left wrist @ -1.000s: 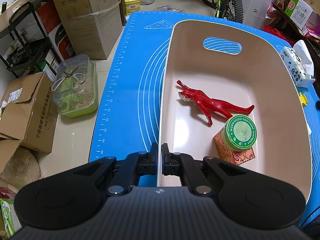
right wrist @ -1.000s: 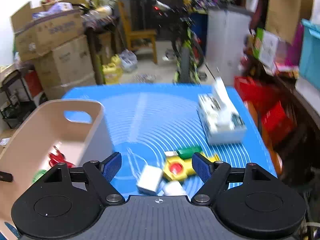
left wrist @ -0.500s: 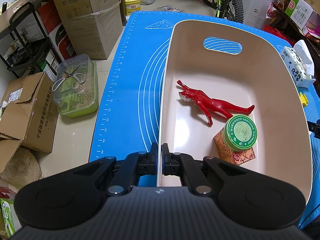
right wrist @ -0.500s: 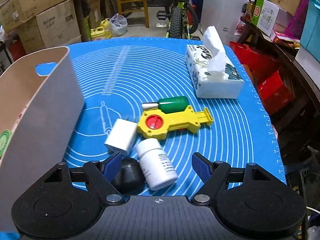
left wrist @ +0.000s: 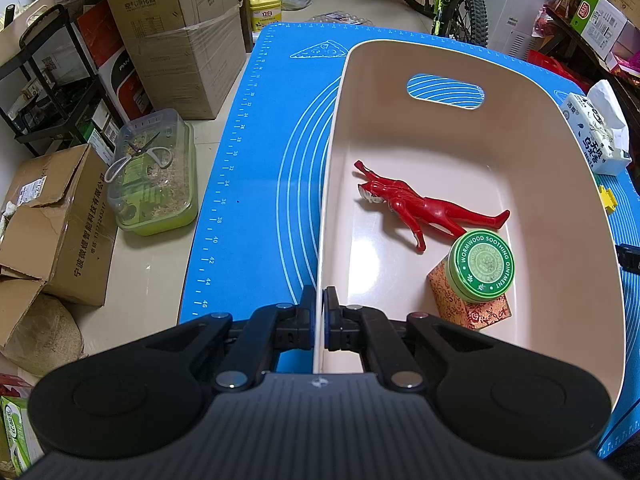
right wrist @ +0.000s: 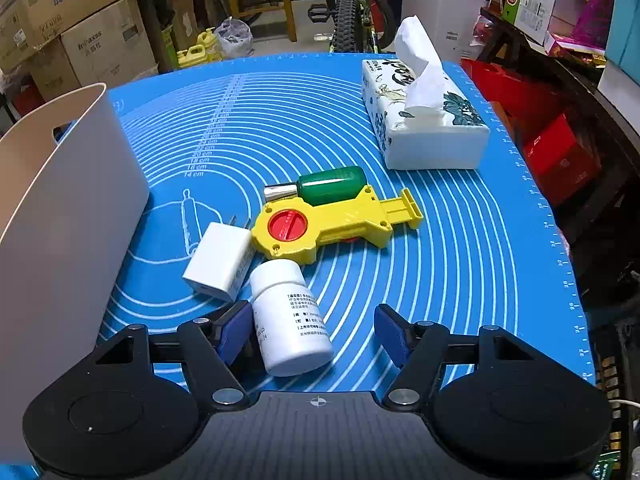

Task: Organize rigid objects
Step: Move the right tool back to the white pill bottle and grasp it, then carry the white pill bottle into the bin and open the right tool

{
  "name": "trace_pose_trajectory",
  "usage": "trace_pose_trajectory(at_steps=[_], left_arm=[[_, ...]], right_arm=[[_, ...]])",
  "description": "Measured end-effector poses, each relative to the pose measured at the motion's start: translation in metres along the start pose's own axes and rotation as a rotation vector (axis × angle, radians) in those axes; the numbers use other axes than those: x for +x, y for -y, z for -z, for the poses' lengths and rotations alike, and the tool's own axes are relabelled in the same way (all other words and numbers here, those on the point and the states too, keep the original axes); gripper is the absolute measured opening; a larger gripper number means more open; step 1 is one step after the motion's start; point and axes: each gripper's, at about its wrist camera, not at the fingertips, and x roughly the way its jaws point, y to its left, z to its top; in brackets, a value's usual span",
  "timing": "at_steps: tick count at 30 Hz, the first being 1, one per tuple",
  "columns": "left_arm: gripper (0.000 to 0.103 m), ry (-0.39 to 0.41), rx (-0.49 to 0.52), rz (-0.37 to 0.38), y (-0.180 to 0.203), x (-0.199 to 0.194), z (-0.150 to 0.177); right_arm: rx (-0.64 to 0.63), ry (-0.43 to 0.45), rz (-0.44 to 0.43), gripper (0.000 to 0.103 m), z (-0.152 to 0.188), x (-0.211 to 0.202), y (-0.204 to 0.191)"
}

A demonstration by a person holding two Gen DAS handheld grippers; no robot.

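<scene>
Beige bin point(left wrist: 460, 64) with cut-out handle, standing on blue mat point(left wrist: 256, 184). Inside, on the bin floor: red figure point(left wrist: 424, 206) lying flat; patterned box point(left wrist: 476, 312) near the right wall, with green round tin point(left wrist: 482, 266) resting on top of it, lid facing up; one leg of the figure reaching just beside the tin.

Left gripper point(left wrist: 319, 312) clamped tight on the bin's near-left wall, one finger outside, one inside, rim between the pads.

On the mat to the right of the bin point(right wrist: 72, 184), outside it: white pill bottle point(right wrist: 288, 320) lying on its side; white charger point(right wrist: 220, 260) touching the bottle's cap end; yellow toy point(right wrist: 332, 228) with red dial, just beyond; green-handled tool point(right wrist: 328, 190) lying against the toy's far edge. Tissue box point(right wrist: 424, 132) farther back, well apart from the cluster.

Right gripper point(right wrist: 316, 332) half-spread around the pill bottle and closing; left pad close against the bottle's side, right pad clearly apart from it, bottle not yet gripped.
</scene>
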Motion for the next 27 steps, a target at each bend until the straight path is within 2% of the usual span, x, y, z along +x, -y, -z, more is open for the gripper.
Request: trace_pose_trajectory(at_steps=[3, 4, 5, 7, 13, 27], left_arm=[[0.006, 0.0, 0.001, -0.001, -0.001, -0.001, 0.0], [0.006, 0.0, 0.0, -0.001, -0.001, -0.001, 0.0], [0.006, 0.0, -0.001, 0.0, -0.001, -0.001, 0.0], [0.006, 0.0, -0.002, -0.001, -0.001, -0.001, 0.0], [0.006, 0.0, -0.001, -0.002, -0.001, -0.001, 0.0], [0.006, 0.0, 0.002, -0.004, -0.001, -0.001, 0.0]], right_arm=[[0.042, -0.016, -0.029, 0.06, -0.001, 0.005, 0.005], [0.052, -0.038, -0.037, 0.051, -0.001, 0.009, 0.006], [0.055, -0.035, -0.035, 0.046, 0.001, 0.01, 0.007], [0.045, -0.036, -0.041, 0.044, 0.001, 0.01, 0.006], [0.046, -0.014, -0.029, 0.044, 0.0, 0.004, 0.003], [0.07, 0.174, -0.054, 0.044, -0.023, -0.055, -0.028]])
